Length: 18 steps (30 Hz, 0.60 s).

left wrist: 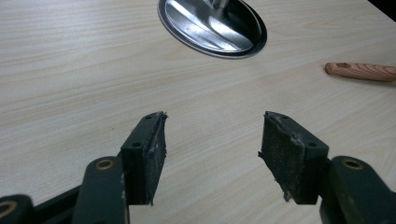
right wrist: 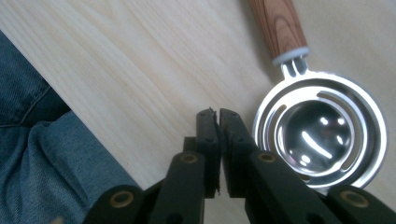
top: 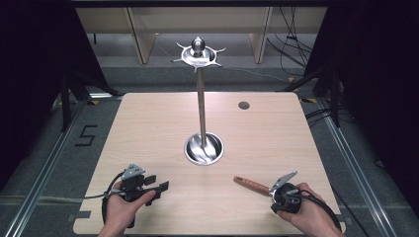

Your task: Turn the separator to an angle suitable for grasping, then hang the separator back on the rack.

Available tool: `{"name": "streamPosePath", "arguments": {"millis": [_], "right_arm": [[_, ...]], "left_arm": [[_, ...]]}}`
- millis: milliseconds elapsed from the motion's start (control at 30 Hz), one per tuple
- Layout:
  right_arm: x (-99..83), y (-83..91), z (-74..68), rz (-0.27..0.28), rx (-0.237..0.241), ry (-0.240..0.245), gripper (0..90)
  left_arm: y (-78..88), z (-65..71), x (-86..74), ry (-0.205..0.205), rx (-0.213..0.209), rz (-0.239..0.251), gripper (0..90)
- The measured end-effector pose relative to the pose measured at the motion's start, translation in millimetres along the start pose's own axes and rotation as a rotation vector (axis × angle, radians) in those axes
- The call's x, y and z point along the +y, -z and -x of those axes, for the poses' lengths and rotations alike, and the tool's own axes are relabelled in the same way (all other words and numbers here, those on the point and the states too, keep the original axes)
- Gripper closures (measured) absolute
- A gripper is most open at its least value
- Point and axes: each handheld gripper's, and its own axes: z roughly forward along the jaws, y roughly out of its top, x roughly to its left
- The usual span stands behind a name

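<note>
A slotted metal spoon with a wooden handle [top: 252, 184] lies on the table near its front right. In the right gripper view its round steel bowl [right wrist: 322, 135] lies flat just to the right of my right gripper [right wrist: 218, 116]. Those jaws stand all but together with nothing between them, beside the bowl and not on it. A hand holds that gripper [top: 282, 193] over the spoon's bowl end. My left gripper [top: 160, 186] rests at the front left, its jaws [left wrist: 212, 140] wide open over bare wood. The handle's tip [left wrist: 362, 71] lies far off to its right.
A steel utensil stand [top: 201, 106] rises from a round dish base [top: 204, 148] at the table's middle, with hooks around its top [top: 198, 53]. That base [left wrist: 212, 25] lies ahead of the left gripper. A small hole [top: 243, 105] marks the far right. A person's jeans-clad leg [right wrist: 37, 154] lies past the table's near edge.
</note>
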Motion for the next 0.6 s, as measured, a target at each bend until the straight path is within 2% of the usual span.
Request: {"name": "streamPosePath", "arguments": {"millis": [67,133,233,267,300,367,400,533,567,600], "right_arm": [[0.4,3.0,0.6,0.017,-0.015,0.018,83.7],[-0.3,6.1,-0.3,0.024,-0.018,-0.007,82.6],[-1.1,8.1,4.3,0.051,-0.040,-0.002,80.2],[-1.6,9.6,2.8,0.048,-0.026,-0.033,80.0],[-1.6,9.6,2.8,0.048,-0.026,-0.033,80.0],[-1.0,11.5,6.7,0.070,-0.050,-0.017,78.9],[-0.4,13.7,6.3,0.069,-0.052,-0.028,76.7],[0.9,16.4,6.7,0.088,-0.054,-0.008,72.9],[1.7,16.5,8.4,0.088,-0.059,0.014,71.5],[2.9,17.0,8.8,0.081,-0.059,0.016,69.7]], "left_arm": [[-0.5,0.4,0.6,-0.005,0.002,-0.002,39.3],[-1.5,0.5,0.1,0.001,-0.003,-0.003,39.3],[-0.6,0.2,-0.6,-0.005,0.002,-0.009,39.2],[0.3,0.7,-0.6,0.000,-0.003,-0.006,39.2],[0.3,0.7,-0.6,0.000,-0.003,-0.006,39.2],[1.8,1.2,-0.1,-0.005,-0.004,-0.008,39.2],[2.0,1.2,-0.1,-0.005,-0.007,-0.009,39.2],[0.8,1.1,-0.1,-0.009,-0.003,-0.002,39.2],[0.5,1.3,-0.5,-0.001,-0.007,0.005,39.2],[1.5,1.2,-0.1,-0.001,0.000,-0.011,39.1]]}}
